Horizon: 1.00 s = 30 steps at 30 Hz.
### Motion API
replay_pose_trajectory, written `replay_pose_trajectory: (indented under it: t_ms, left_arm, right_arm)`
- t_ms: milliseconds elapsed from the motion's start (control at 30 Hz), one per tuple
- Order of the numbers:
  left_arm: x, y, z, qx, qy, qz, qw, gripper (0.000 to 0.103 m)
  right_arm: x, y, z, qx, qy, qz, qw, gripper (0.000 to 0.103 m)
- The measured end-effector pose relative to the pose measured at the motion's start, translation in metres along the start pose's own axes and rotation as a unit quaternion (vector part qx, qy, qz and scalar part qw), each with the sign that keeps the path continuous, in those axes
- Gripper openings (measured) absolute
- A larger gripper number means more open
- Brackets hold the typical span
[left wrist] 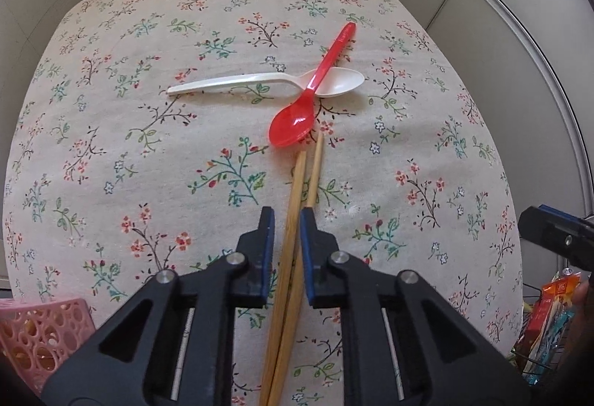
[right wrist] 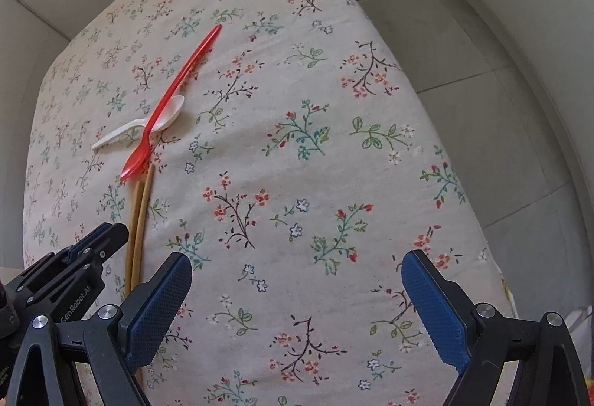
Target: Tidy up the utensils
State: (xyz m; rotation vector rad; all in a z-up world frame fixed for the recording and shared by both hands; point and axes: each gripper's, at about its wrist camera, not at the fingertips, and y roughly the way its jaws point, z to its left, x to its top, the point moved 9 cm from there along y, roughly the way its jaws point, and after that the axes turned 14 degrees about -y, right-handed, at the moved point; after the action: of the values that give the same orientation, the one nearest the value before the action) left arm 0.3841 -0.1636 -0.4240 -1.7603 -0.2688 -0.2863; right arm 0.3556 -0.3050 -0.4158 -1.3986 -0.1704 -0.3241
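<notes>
Pink plastic lattice at about eight o'clock in my left wrist view is a small basket [left wrist: 35,328], which I judge is where the utensils belong. Moving right, my left gripper [left wrist: 287,220] has its jaws drawn nearly together around the pair of wooden chopsticks [left wrist: 297,205]; the blue pads sit just beside the sticks, and I cannot tell whether they press yet. The sticks lie crossed under the jaws on the floral tablecloth [left wrist: 111,131], tips towards twelve o'clock, just touching the red spoon [left wrist: 293,122]. That spoon's handle lies across the neck of the white spoon [left wrist: 260,81]. I expect the chopsticks to be light, stiff and smooth, liable to scissor apart or roll, so a hold near mid-length across both seems best. The thin plastic spoons should be light and slippery; I would take each by the handle. At three o'clock in the left view hang some printed packets [left wrist: 549,317], their writing too blurred to read. My right gripper [right wrist: 297,289] stands wide open over bare cloth, holding nothing. From the right wrist view the left tool's side reads "GenRobot.AI".
</notes>
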Motion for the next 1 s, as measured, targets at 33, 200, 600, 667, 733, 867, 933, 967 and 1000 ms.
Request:
replay_pose_trajectory:
  t_ms: [33, 200, 600, 667, 733, 867, 933, 967, 1000]
  left_arm:
    - [0.000, 0.003, 0.000, 0.002, 0.001, 0.003, 1.0000, 0.014]
    - [0.001, 0.010, 0.003, 0.010, 0.002, 0.006, 0.9999, 0.013]
    - [0.013, -0.009, 0.037, 0.045, -0.031, -0.011, 0.9985, 0.008]
    - [0.015, -0.015, 0.043, 0.050, -0.034, -0.018, 0.9980, 0.008]
    - [0.015, -0.019, 0.047, 0.057, -0.034, -0.023, 0.9976, 0.008]
    - [0.009, -0.018, 0.055, 0.061, -0.042, -0.016, 0.9971, 0.008]
    - [0.007, -0.017, 0.059, 0.065, -0.045, -0.013, 0.9968, 0.008]
    - [0.007, -0.016, 0.060, 0.065, -0.046, -0.011, 0.9968, 0.008]
    - [0.006, -0.015, 0.061, 0.066, -0.046, -0.009, 0.9967, 0.008]
  right_arm:
    - [0.000, 0.001, 0.000, 0.001, 0.002, 0.001, 1.000, 0.095]
    - [0.004, 0.004, 0.001, -0.002, 0.003, 0.002, 1.000, 0.095]
    - [0.011, 0.025, 0.023, 0.003, 0.002, 0.013, 1.000, 0.095]
    - [0.015, 0.031, 0.033, 0.013, 0.002, 0.011, 1.000, 0.095]
    - [0.018, 0.038, 0.045, 0.025, 0.002, 0.009, 1.000, 0.095]
    - [0.024, 0.054, 0.073, 0.045, -0.014, 0.010, 0.999, 0.069]
    - [0.024, 0.065, 0.087, 0.065, -0.018, 0.017, 0.998, 0.049]
    - [0.023, 0.071, 0.091, 0.071, -0.016, 0.024, 0.997, 0.042]
    - [0.022, 0.077, 0.095, 0.075, -0.013, 0.029, 0.997, 0.040]
